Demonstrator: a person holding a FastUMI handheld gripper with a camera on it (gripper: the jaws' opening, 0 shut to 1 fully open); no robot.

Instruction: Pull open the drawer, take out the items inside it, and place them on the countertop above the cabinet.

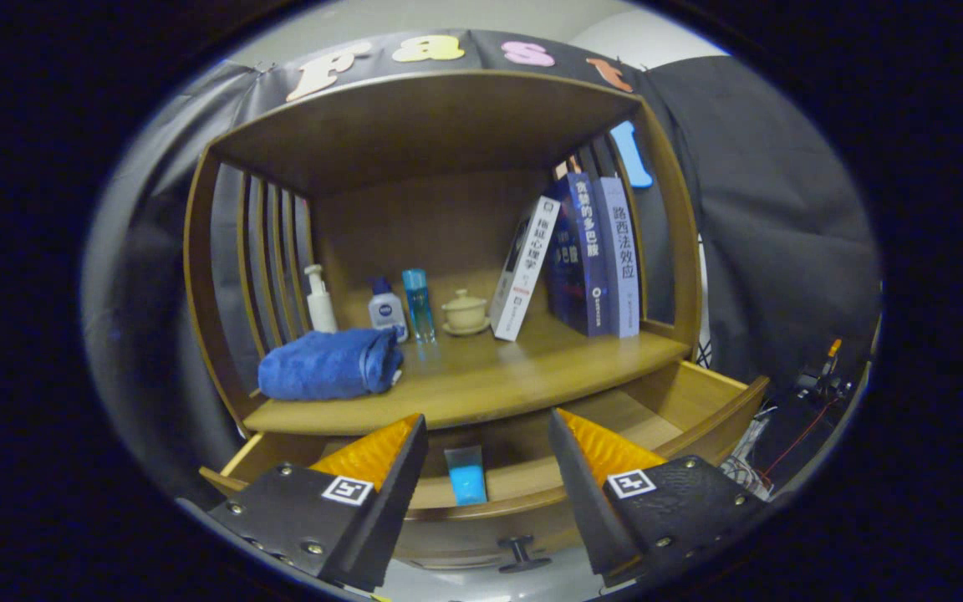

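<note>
On the bench (481, 380) above the open drawer (699, 401), from the left: a rolled blue towel (329, 364), a pump bottle (319, 301), two small bottles, a lidded cup (465, 313) and leaning books (582, 259). The gripper (488, 468) hangs wide with nothing held, and a blue packet (466, 475) stands in the drawer between its fingers

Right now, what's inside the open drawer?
One blue item stands in the drawer, between the open gripper fingers. The countertop and fingers hide the rest.
</note>
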